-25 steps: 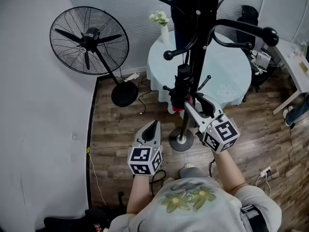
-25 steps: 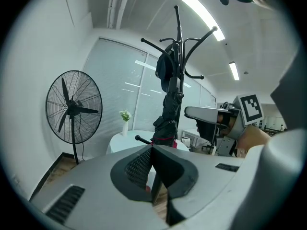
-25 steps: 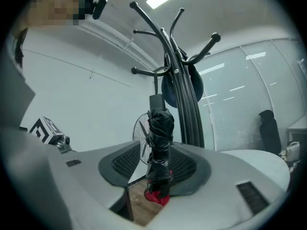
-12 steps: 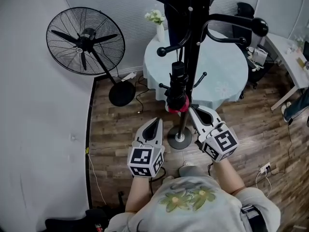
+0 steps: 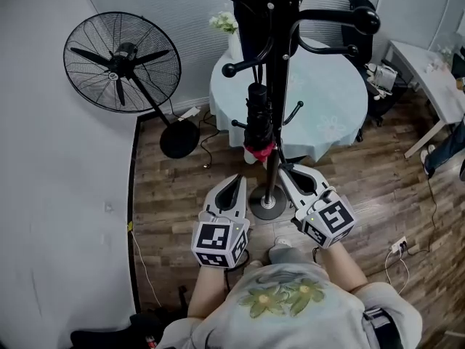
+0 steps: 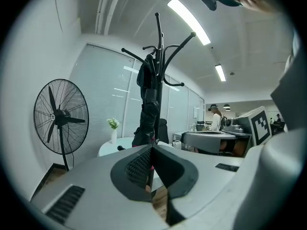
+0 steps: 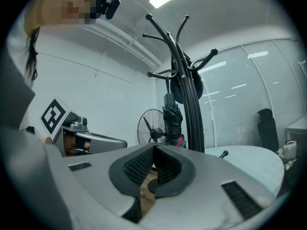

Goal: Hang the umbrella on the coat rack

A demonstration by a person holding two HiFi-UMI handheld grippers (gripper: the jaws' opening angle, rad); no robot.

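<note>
The black coat rack (image 5: 274, 64) stands on the wooden floor in front of me. A folded black umbrella (image 5: 257, 118) with a pink end hangs along its pole, free of both grippers. My right gripper (image 5: 285, 170) is shut and empty, its tips just right of the pole and below the umbrella. My left gripper (image 5: 234, 182) is also shut and empty, left of the rack's base. In the left gripper view the left gripper (image 6: 152, 147) points at the umbrella (image 6: 148, 114) on the rack (image 6: 159, 71). In the right gripper view the right gripper (image 7: 154, 147) faces the umbrella (image 7: 172, 119) and rack (image 7: 192, 109).
A standing fan (image 5: 122, 62) is at the left by the white wall. Behind the rack is a round table (image 5: 327, 97) with a pale cloth and a vase of flowers (image 5: 227, 27). The rack's round base (image 5: 267, 208) lies between my grippers. A white desk (image 5: 429, 67) stands at right.
My right gripper has let go at the umbrella's lower end, drawn back toward me and shut. The umbrella stays hanging on the rack. The left gripper has shifted slightly.
</note>
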